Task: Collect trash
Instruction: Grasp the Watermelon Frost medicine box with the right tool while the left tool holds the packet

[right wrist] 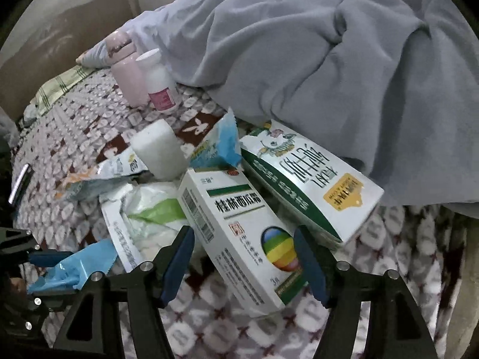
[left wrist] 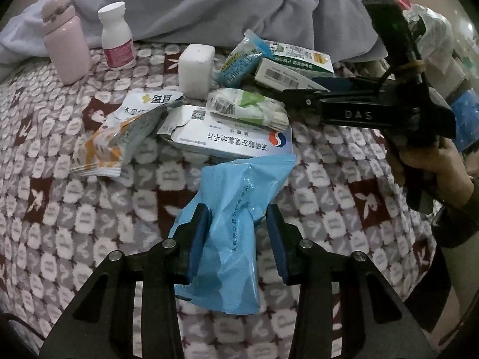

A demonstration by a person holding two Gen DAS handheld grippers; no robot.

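Left wrist view: the left tool has a crumpled blue plastic wrapper between its two blue pads, the left pad against the film and the right pad just beside it, so whether the wrapper is truly pinched I cannot tell. The wrapper lies on a patterned blanket that covers the bed, its far end touching a flattened white medicine box. Just past that are an orange-and-white snack bag, a green-and-white packet, a white cylinder standing upright, and a small blue pouch leaning on more cartons. Farther back stand a pink flask and a white pill bottle, side by side before a rumpled grey quilt. The right tool reaches in from the right, held in a hand. In the right wrist view its jaws stand wide around a white box with a rainbow ball, the pads apart from its sides; a green-and-white milk carton lies just beside that box.
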